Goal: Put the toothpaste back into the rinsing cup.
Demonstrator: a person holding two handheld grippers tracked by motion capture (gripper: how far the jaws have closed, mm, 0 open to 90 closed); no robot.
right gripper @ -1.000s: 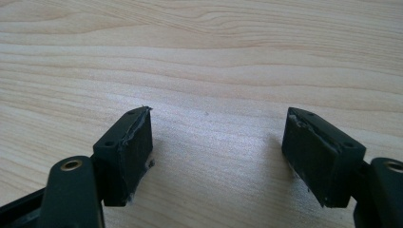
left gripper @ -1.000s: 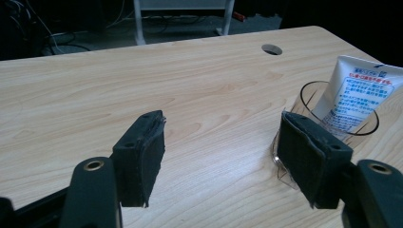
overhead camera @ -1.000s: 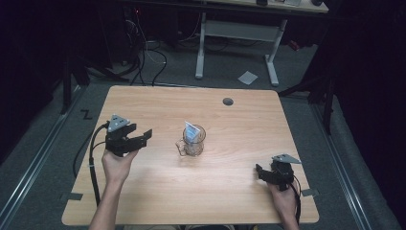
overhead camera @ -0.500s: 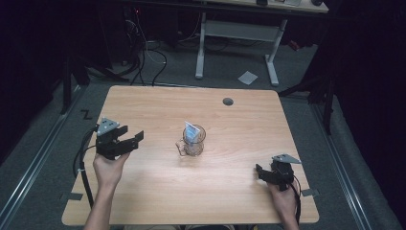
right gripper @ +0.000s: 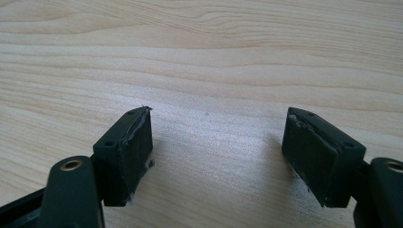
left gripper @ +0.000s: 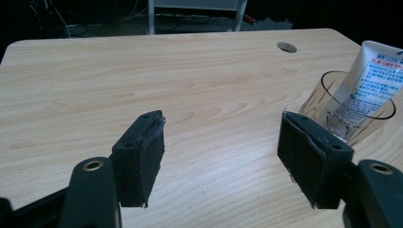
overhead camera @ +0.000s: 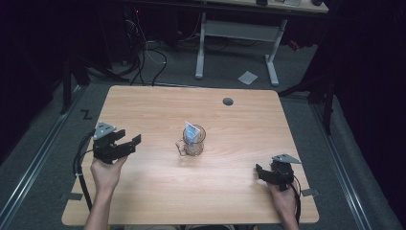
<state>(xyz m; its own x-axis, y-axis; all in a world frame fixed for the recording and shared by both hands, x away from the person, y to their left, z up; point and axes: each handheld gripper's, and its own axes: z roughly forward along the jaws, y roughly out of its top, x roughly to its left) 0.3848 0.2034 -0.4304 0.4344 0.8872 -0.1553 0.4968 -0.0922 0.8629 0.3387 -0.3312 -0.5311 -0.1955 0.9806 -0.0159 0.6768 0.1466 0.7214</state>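
Note:
A clear glass mug [overhead camera: 194, 143] stands at the middle of the wooden table [overhead camera: 158, 105], and a white tube [overhead camera: 191, 130] with blue print leans inside it. My left gripper [overhead camera: 130, 142] hovers to the left of the mug, pointing toward it, open and holding nothing. In the left gripper view its black pads [left gripper: 142, 156] stand wide apart, with the mug [left gripper: 332, 111] and the tube [left gripper: 375, 71] off to the right beyond them. My right gripper [overhead camera: 262, 172] rests near the table's front right corner, open, with bare wood between its pads [right gripper: 130, 152].
A round cable hole [overhead camera: 228, 101] sits near the table's far edge, also seen in the left gripper view [left gripper: 286, 46]. Cables trail from both grippers over the table's front corners. A white desk frame [overhead camera: 237, 36] stands on the floor behind the table.
My left gripper has drifted a little to the left, away from the mug. The right gripper, the mug and the tube have stayed put.

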